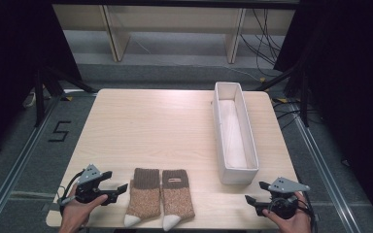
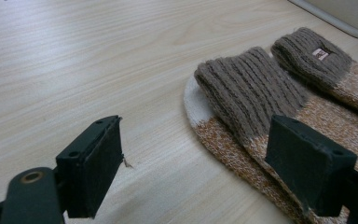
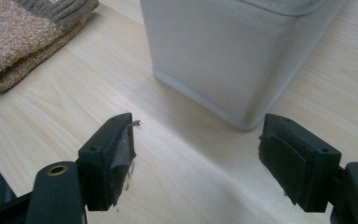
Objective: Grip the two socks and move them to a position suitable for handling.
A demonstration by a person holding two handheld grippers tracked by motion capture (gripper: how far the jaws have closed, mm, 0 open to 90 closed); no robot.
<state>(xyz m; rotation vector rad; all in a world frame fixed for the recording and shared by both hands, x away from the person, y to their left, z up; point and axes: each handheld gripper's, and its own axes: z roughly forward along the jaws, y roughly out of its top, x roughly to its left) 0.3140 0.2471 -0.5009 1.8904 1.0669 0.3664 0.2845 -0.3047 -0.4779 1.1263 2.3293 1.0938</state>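
The left gripper (image 1: 118,190) rests at the table's near left edge, jaws spread wide and empty, just beside the pair of knitted socks — brown ribbed cuffs, speckled orange-tan bodies, white toes — lying flat side by side (image 1: 159,198). To start well, I would pinch the nearer sock (image 2: 242,100) low at its cuff, catching a single layer of knit against the pale wooden table (image 1: 165,121). Further right stands the long white rectangular bin (image 1: 234,131) — nothing in it, as far as the high view tells. The right gripper (image 1: 255,193), near its front corner, is also spread and empty.
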